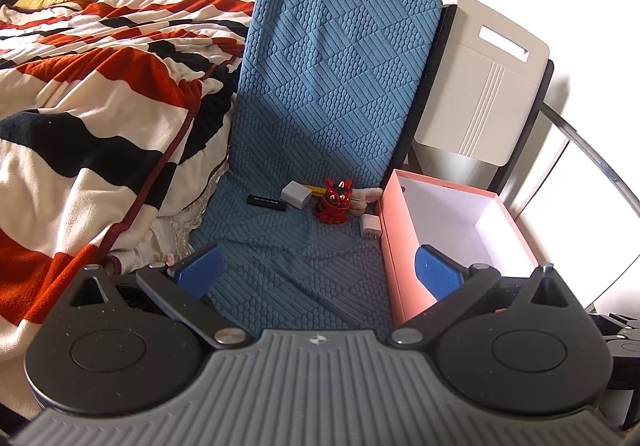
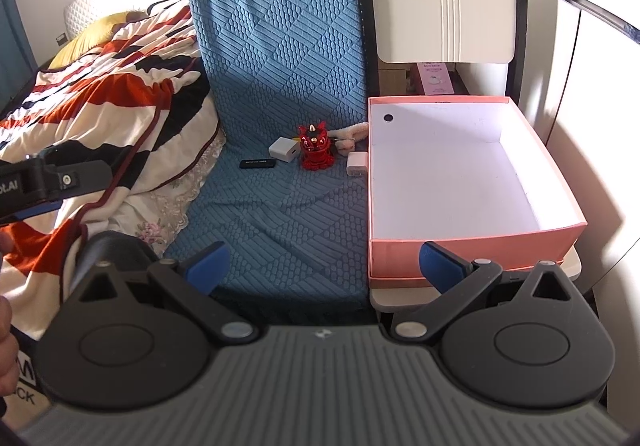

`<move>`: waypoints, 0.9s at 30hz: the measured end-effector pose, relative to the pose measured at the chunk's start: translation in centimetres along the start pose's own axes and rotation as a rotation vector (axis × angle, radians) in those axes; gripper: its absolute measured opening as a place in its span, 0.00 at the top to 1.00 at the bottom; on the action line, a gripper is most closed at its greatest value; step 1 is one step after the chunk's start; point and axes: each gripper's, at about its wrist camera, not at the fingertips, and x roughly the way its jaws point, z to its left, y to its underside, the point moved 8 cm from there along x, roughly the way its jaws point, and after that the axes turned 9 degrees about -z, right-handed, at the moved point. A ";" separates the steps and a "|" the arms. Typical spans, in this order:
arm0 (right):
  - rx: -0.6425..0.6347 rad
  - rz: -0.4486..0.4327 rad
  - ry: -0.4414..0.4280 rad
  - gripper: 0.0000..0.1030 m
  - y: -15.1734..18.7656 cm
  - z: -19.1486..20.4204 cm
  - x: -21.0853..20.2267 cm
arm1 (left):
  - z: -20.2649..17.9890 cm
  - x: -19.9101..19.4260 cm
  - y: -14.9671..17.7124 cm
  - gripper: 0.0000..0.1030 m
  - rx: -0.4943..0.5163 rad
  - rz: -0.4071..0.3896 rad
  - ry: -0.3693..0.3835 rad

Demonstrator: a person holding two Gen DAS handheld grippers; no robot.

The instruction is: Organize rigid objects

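Two grippers, left and right, hover with jaws spread wide, holding nothing. On the blue textured chair cover lie a red lion figurine, a white square charger, a black stick and a pale pink plug, just beside the empty pink cardboard box.

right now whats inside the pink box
Nothing visible: the pink box shows only bare white floor and walls, with a dark hole in its left wall. Its near inner corner is hidden by the front wall.
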 end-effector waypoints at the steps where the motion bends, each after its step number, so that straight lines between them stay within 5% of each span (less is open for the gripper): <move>1: 0.002 0.003 -0.001 0.00 0.1 -0.1 0.0 | -0.1 0.0 0.1 0.00 0.002 0.001 -0.001; 27: 0.011 0.039 0.018 0.00 0.6 0.5 -0.1 | 0.5 -0.1 0.7 0.00 -0.005 0.002 0.016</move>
